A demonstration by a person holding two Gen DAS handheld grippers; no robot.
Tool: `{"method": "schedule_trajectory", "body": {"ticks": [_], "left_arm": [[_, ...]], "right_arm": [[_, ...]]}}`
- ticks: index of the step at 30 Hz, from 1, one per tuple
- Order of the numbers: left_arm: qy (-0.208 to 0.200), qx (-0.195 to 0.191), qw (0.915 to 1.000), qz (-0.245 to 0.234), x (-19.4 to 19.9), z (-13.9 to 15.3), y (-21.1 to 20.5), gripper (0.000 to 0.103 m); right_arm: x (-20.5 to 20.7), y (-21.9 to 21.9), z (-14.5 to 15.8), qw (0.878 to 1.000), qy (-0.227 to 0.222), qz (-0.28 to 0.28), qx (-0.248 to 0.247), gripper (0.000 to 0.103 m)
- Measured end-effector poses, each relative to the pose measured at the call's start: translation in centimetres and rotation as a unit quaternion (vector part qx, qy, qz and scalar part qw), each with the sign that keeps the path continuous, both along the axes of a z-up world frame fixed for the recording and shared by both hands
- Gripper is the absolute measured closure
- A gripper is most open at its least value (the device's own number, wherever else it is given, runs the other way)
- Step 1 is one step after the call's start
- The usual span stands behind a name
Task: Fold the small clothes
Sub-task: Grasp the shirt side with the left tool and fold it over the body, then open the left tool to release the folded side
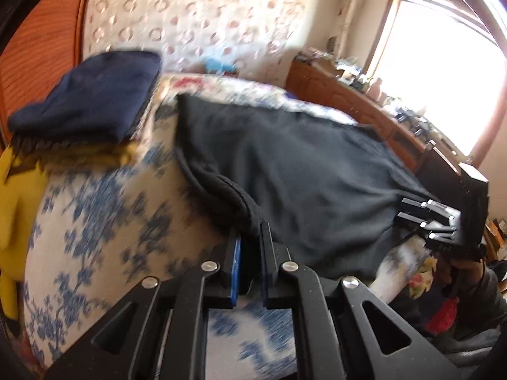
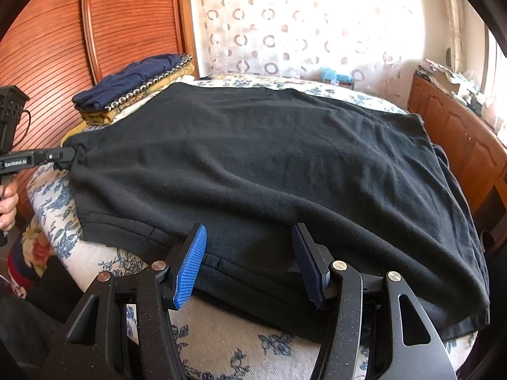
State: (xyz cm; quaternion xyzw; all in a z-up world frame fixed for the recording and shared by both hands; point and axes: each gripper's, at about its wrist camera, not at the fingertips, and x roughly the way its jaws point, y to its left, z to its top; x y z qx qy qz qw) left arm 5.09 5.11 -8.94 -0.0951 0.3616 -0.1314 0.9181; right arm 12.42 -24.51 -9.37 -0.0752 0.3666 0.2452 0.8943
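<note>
Bright daylight pouring in from the window (image 1: 443,72) at two o'clock, blown out to pure white. Left wrist view smeared with motion blur: bedsheet (image 1: 95,209) print streaked, wallpaper (image 1: 196,15) dots doubled. Right wrist view sharp, evenly lit, glare only at three o'clock. Black garment (image 2: 269,164) soaking up light, folds barely readable. Heavy fisheye bending at every edge, dark corners.

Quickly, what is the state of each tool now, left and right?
Left tool: closed on the edge of the black garment.
Right tool: open, fingers over the garment's hem, gripping nothing.
</note>
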Motion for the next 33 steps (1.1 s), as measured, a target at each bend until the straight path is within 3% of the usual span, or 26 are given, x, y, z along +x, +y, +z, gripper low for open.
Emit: {"method": "schedule_trajectory", "body": {"ticks": [7,12,18,27,31,33], "left_arm": [[-0.05,-0.035,0.9955,-0.072,3.1,4.9,-4.9,0.098],[-0.077,-0.038,0.9872,-0.135,5.9,8.4,-10.3,0.098],[-0.1,-0.028,0.9712,-0.214,8.2,11.8,-18.6,0.098],[-0.102,-0.015,0.9532,-0.284,9.1,14.7,-26.5,0.098],[-0.07,0.006,0.9528,-0.295,9.4,13.9,-28.5,0.097],[-0.056,0.014,0.9503,-0.306,9.4,13.1,-28.8,0.089]], "right_arm": [[-0.9,-3.4,1.8,0.999,-0.015,-0.034,0.006,0.046],[-1.3,-6.9,3.1,0.997,-0.032,-0.073,0.018,0.046],[-1.7,-10.7,4.5,0.991,-0.05,-0.118,0.024,0.046],[-2.9,-14.9,5.4,0.984,-0.063,-0.162,0.039,0.046],[-2.9,-15.7,5.3,0.983,-0.062,-0.168,0.041,0.046],[-2.9,-15.8,5.3,0.983,-0.062,-0.167,0.04,0.046]]}}
